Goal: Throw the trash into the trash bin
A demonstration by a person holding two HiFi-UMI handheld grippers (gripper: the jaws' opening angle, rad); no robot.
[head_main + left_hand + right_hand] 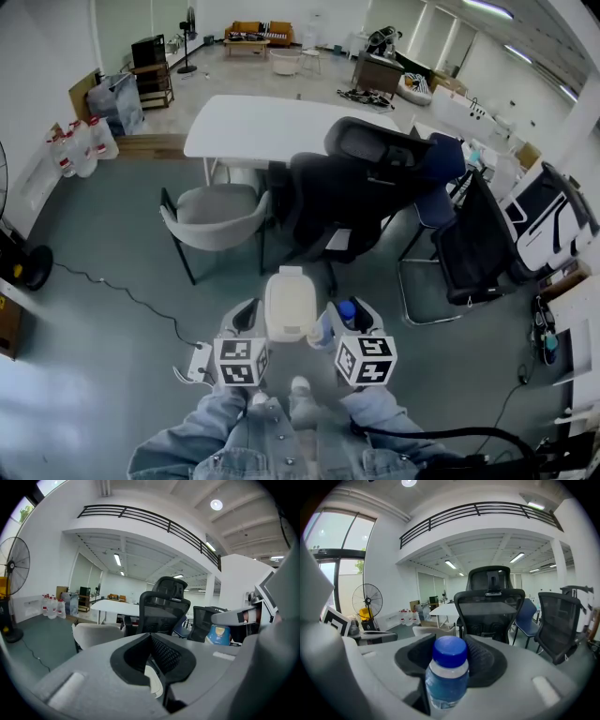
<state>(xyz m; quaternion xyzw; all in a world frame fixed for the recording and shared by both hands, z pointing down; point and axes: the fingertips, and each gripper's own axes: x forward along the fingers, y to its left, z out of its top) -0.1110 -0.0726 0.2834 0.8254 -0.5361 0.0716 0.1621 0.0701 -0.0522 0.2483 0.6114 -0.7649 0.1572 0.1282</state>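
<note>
Two pieces of trash are flanking the bin [290, 305]: a blue-capped bottle [449, 674], being pinched by the right gripper [343, 321] just right of it, and a thin white scrap [154, 680], being clamped by the left gripper [246, 321] just left of it. Chairs [347, 202] are crowding the floor just beyond the bin.

Office chairs [347, 202] ahead, open floor [94, 225] left

Bottle [337, 320] in right gripper [351, 308], black chairs [347, 202]
</note>
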